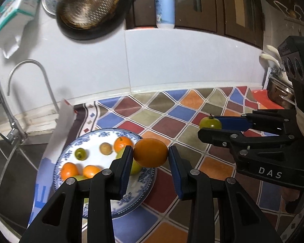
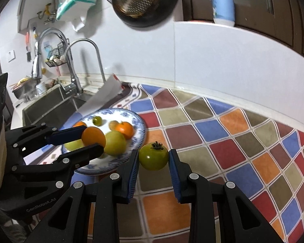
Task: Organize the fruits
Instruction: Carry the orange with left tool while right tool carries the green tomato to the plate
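Orange [image 1: 151, 152] clamped in left gripper [image 1: 151, 154], held over plate's [image 1: 146, 179] right edge. Green tomato [image 2: 153, 156] clamped in right gripper [image 2: 153, 159], above counter [image 2: 223, 141] just right of plate. More fruit sits on plate.

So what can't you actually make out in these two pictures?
- Left wrist view: the plate is partly hidden by the left gripper holding the orange.
- Right wrist view: fruit on the plate is blurred.
- Both views: the bottle label is unreadable; the right view cuts off its top.
- Right gripper hides the sides of the green tomato.
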A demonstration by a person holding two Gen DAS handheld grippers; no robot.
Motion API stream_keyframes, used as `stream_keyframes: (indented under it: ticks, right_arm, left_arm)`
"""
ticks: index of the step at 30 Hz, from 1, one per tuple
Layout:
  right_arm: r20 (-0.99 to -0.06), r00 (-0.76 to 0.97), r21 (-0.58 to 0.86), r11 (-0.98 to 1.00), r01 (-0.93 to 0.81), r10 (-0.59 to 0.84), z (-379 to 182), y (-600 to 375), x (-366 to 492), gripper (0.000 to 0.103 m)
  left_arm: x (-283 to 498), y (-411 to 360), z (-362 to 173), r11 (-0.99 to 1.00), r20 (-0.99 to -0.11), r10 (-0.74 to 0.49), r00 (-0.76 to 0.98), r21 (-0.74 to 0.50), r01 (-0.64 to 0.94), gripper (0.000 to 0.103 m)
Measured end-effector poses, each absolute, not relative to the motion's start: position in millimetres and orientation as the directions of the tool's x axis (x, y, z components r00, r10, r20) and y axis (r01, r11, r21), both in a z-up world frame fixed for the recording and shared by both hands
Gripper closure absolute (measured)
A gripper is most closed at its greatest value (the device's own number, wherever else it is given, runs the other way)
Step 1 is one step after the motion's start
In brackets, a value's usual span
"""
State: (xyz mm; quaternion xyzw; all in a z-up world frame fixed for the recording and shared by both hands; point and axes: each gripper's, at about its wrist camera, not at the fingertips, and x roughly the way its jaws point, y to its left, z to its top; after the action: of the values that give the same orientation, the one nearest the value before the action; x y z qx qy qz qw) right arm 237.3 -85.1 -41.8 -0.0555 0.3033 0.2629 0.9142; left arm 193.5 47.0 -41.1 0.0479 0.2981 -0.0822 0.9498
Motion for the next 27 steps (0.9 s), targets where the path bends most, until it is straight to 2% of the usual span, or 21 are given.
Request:
stream_keyframes:
  ticks: [7, 27]
  right_arm:
    - [-0.540, 0.693, 0.058, 0.842, -0.537, 0.479, -25.3, -71.3, 214.9, 0.072]
    - [-0.499, 0.667, 0.077, 0.795, -0.602, 0.553, -10.7, -27.5, 199.7, 0.072]
  left_arm:
    - [175.4, 62.5, -30.3, 0.989, -0.547, -0.098, 0.831, 0.041, 0.144, 0.067]
    - [157.0, 107.3, -9.0, 0.996, -0.498, 0.005, 0.867, 0.075, 0.038, 0.067]
